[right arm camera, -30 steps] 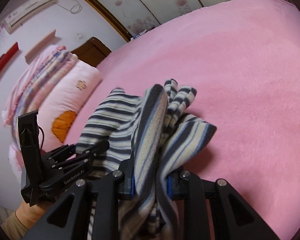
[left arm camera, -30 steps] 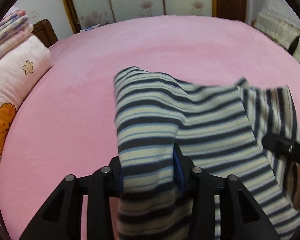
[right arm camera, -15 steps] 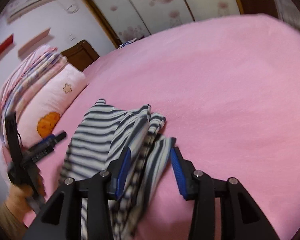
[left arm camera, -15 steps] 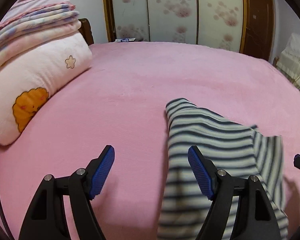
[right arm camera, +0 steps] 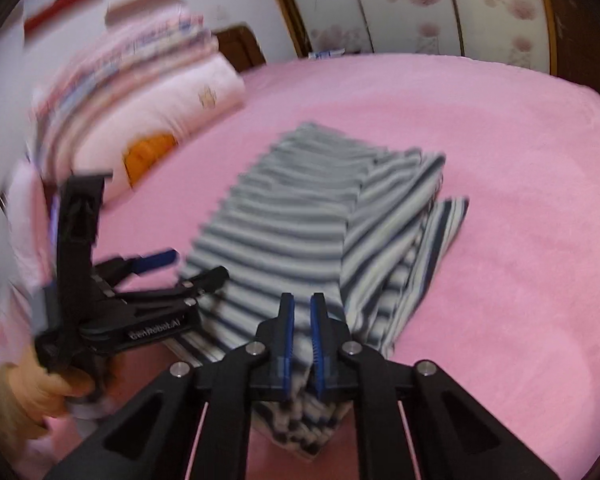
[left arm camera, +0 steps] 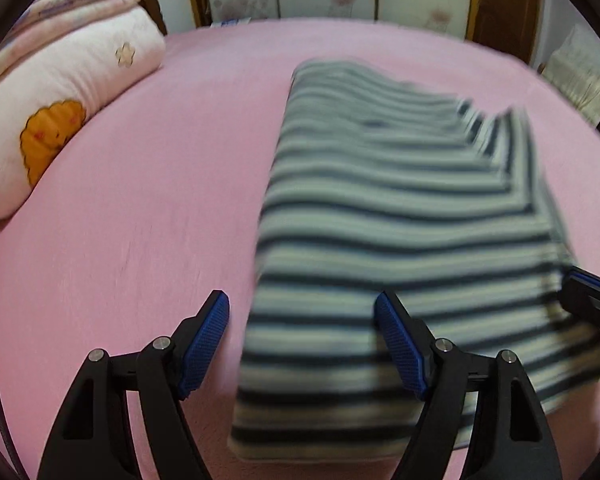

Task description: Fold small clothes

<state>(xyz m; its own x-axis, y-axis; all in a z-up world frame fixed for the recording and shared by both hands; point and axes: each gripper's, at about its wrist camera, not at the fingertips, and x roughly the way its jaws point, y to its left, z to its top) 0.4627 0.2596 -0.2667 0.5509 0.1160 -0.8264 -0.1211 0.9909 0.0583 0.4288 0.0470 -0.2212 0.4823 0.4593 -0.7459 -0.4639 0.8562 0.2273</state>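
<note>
A wide bed under a pink fleece sheet (left arm camera: 148,208) filled a room with flower-patterned wardrobe doors (right arm camera: 420,4). The folded grey-and-cream striped knit garment (left arm camera: 400,216) lay flat on it. The left claw (left arm camera: 302,330) gaped empty, marked "GenRobot.AI"; the right claw (right arm camera: 302,316) had just closed, empty.

A big pink bed (left arm camera: 140,208) fills the frame; a pillow (left arm camera: 60,120) with an orange cookie picture (left arm camera: 48,140) lies at upper left
</note>
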